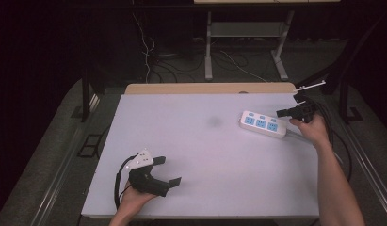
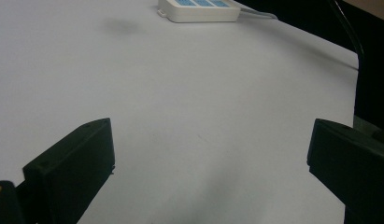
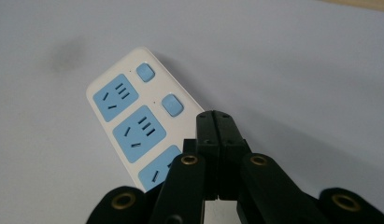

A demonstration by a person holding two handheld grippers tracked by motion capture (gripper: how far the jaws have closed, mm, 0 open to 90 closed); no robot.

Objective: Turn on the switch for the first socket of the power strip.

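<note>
Dark floor and tangled cables surround the pale grey counter (image 1: 196, 155), with the metal legs of another desk standing behind it and a strip of bare wood showing along its far edge. One faint dark smudge (image 1: 213, 122) marks the otherwise plain top.

On the far right part of the counter lies a white power strip (image 1: 262, 125) with three blue sockets in a row and small blue switches beside them. Its long axis runs roughly left to right in the high view, slanting a little nearer toward the right, where its grey cord (image 1: 299, 137) leaves it.

Just over that cord end, the right hand-held gripper (image 1: 279, 112) has its jaws pressed together with nothing between them. The left hand-held gripper (image 1: 168, 170) sits at the near left, well apart from the strip, jaws spread wide over bare counter.
</note>
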